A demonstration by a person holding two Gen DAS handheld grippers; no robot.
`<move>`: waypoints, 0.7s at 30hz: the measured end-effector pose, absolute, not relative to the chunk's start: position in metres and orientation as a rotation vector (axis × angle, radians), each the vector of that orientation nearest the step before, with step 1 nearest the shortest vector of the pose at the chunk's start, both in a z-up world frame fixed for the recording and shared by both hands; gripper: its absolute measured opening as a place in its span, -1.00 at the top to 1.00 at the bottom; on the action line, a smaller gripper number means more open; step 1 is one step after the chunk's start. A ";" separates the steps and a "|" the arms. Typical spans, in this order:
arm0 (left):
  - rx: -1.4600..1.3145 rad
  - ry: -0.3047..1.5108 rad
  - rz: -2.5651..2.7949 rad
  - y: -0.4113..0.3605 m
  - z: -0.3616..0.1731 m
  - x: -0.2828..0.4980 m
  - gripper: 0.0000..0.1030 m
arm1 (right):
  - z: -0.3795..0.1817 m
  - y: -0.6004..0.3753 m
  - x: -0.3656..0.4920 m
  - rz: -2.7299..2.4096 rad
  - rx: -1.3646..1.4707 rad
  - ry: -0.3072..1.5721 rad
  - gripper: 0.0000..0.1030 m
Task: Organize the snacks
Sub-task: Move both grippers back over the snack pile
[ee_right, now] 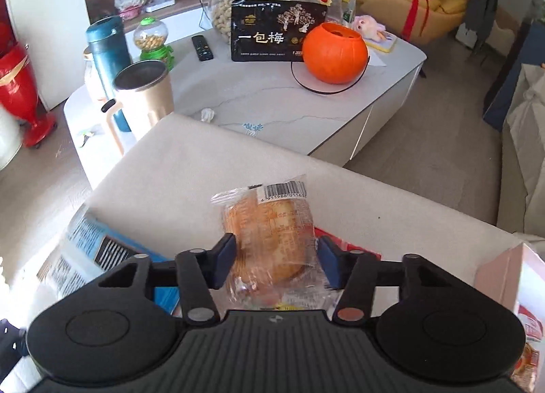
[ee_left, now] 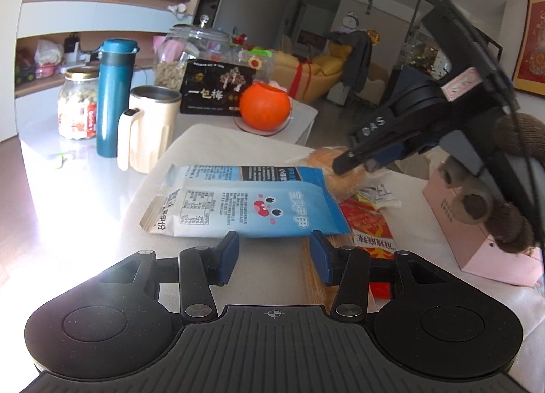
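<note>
- Left wrist view: the left gripper point(ee_left: 274, 253) at lower centre has its blue pads apart and empty, just short of a glossy blue-and-white snack packet point(ee_left: 245, 210) lying flat on the pale cloth-covered table point(ee_left: 218, 144). At centre right, the right gripper point(ee_left: 357, 166) touches a clear-wrapped bun point(ee_left: 335, 171).
- Right wrist view: the right gripper point(ee_right: 276, 258) brackets the crinkly bun point(ee_right: 272, 233), pads at its wrapper; a firm clamp cannot be told. Only here: a remote control point(ee_right: 202, 48) and a round orange pumpkin bucket's point(ee_right: 335, 54) open top.

- We see a clear, crinkled plastic wrapper point(ee_right: 269, 233) around a golden bun.
- We see a glossy blue-and-white foil snack packet point(ee_left: 245, 209).
- Our matt black plastic right gripper point(ee_right: 276, 262) has blue rubbery pads.
- We see a smooth cream metal-rimmed mug point(ee_left: 150, 127).
</note>
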State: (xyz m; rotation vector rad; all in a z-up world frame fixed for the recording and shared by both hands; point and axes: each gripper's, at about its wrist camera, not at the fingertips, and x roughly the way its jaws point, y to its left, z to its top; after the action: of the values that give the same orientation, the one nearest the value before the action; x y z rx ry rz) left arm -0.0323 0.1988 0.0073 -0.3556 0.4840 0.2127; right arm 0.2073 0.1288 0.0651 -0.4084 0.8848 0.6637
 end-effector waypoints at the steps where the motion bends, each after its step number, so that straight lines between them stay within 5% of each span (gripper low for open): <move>1: -0.359 0.481 0.215 0.200 0.008 -0.033 0.02 | 0.071 0.122 0.201 0.675 -0.405 0.897 0.19; 13: -0.416 0.442 0.133 0.198 0.028 -0.047 0.02 | 0.072 0.015 0.116 0.795 -0.303 1.005 0.20; 15: -0.369 0.480 0.043 0.182 0.037 -0.040 0.02 | 0.067 -0.003 0.098 0.798 -0.310 0.982 0.07; 17: -0.336 0.516 -0.024 0.166 0.046 -0.028 0.02 | 0.060 -0.021 0.083 0.754 -0.321 0.929 -0.50; 21: -0.302 0.573 -0.051 0.144 0.065 0.011 0.02 | 0.051 -0.056 0.066 0.651 -0.298 0.799 -0.56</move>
State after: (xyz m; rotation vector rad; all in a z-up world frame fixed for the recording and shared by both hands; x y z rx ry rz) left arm 0.0110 0.1440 0.0654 -0.3019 0.5730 -0.0508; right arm 0.0656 -0.0558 0.0505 -0.2985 0.7989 0.6513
